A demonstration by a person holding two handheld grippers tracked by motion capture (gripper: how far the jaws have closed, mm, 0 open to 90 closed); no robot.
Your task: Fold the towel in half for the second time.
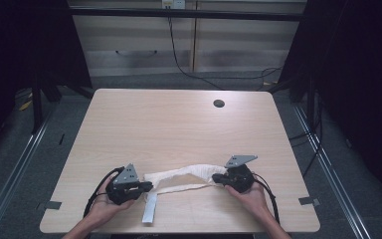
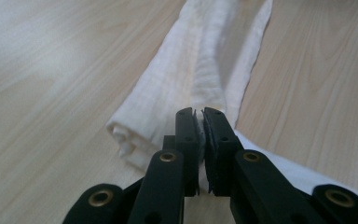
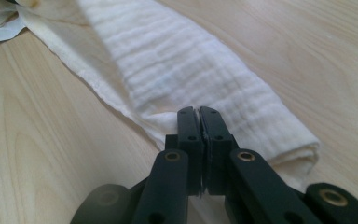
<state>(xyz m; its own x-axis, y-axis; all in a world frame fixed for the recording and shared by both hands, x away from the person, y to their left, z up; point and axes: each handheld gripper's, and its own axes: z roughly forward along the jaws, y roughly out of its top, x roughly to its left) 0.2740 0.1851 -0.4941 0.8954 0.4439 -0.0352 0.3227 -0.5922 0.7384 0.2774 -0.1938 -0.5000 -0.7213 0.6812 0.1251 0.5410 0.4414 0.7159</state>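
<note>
Cloth edge pinched, table open.

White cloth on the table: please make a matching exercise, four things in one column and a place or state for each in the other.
1. left claw
2. right claw
3. white cloth
4. round hole

a. far part of the table
b. rolled, stretched between both claws
c. shut on the cloth's right end
d. shut on the cloth's left end

Pairs: 1-d, 2-c, 3-b, 4-a

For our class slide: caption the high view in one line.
Two hand-held grippers, left and right, pinch opposite ends of a white cloth on a wooden table.
</note>
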